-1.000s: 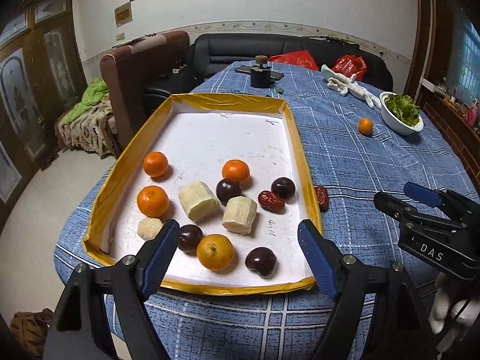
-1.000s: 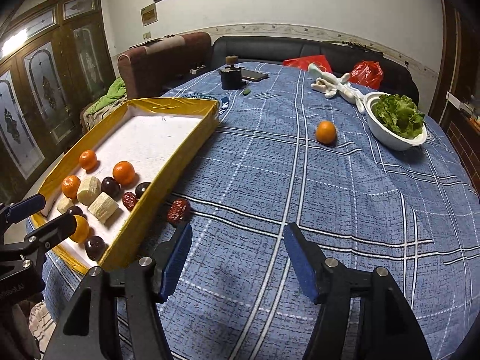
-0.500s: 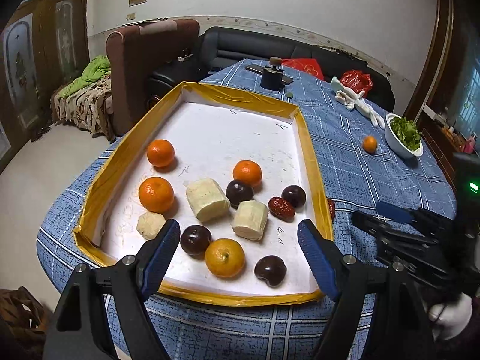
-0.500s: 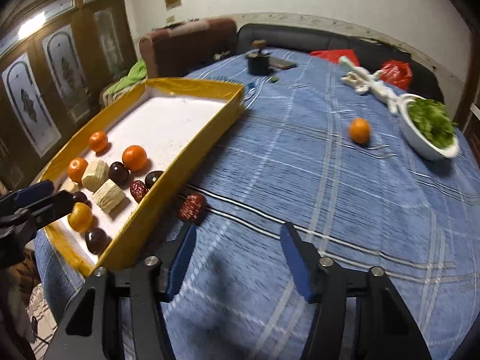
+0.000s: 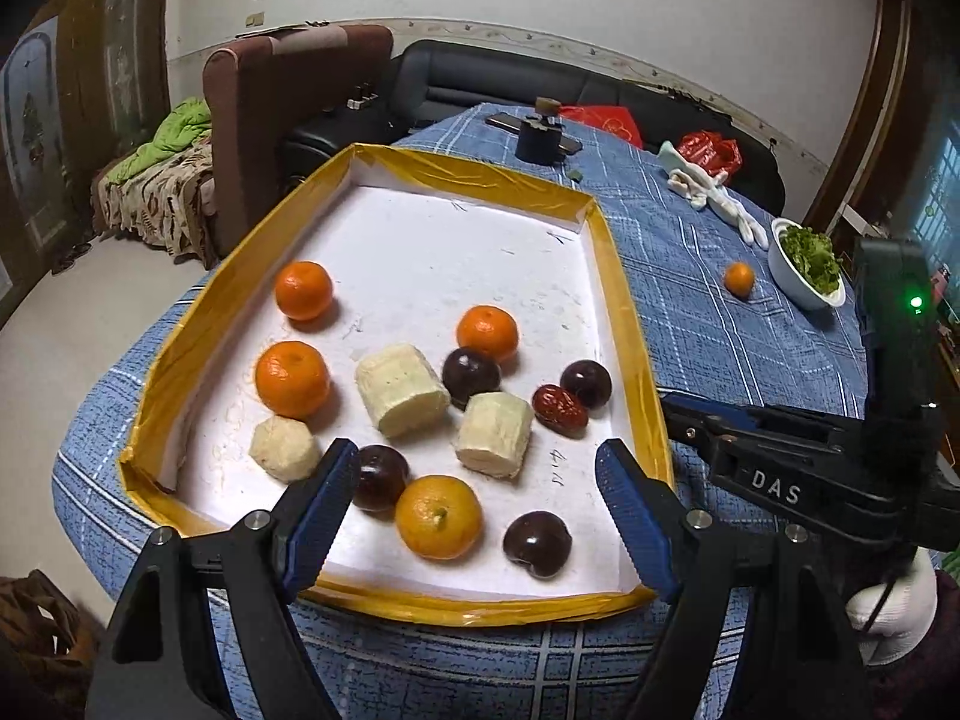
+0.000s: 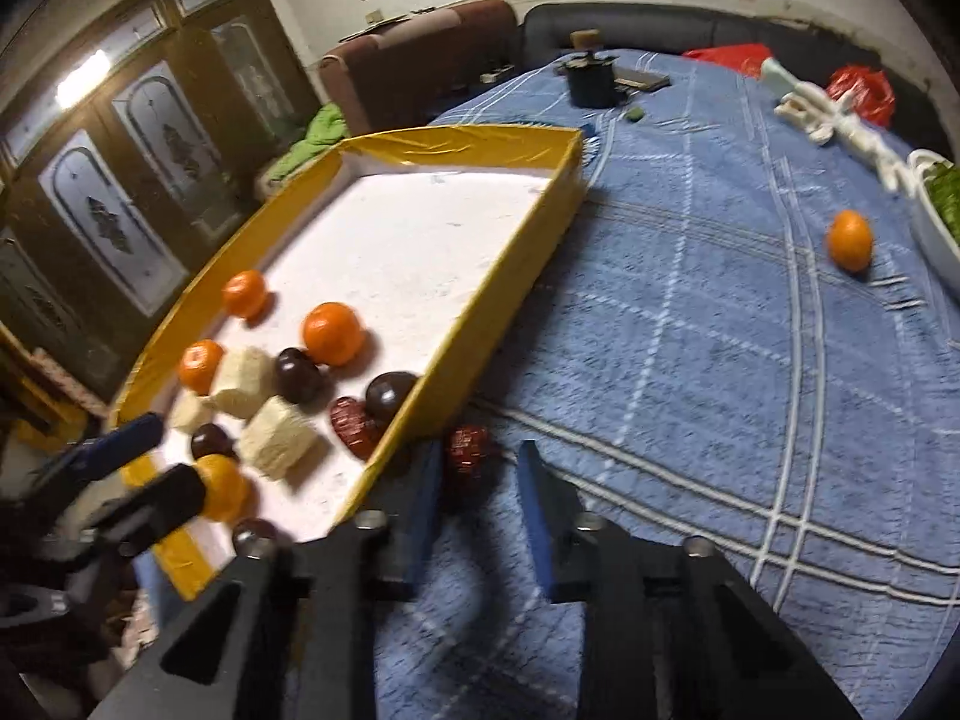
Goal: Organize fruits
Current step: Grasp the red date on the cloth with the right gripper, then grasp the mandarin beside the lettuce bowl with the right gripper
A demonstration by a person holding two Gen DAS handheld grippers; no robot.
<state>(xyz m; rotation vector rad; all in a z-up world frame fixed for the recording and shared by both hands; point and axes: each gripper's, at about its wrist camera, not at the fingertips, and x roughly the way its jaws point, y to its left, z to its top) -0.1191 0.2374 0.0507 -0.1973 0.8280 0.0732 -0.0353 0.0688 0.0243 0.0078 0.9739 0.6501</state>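
My left gripper (image 5: 474,489), jaws wide, hangs over the yellow-rimmed tray (image 5: 630,324) of oranges (image 5: 292,379), dark plums (image 5: 536,542) and pale chunks (image 5: 401,389).

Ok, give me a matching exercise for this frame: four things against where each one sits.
Things:
1 greens
2 loose date
3 lone orange
4 plums

Places:
A inside the yellow tray
B outside the tray, at the tips of the right gripper
C in the white bowl
D on the cloth beside the bowl

Pairs: 1-C, 2-B, 3-D, 4-A
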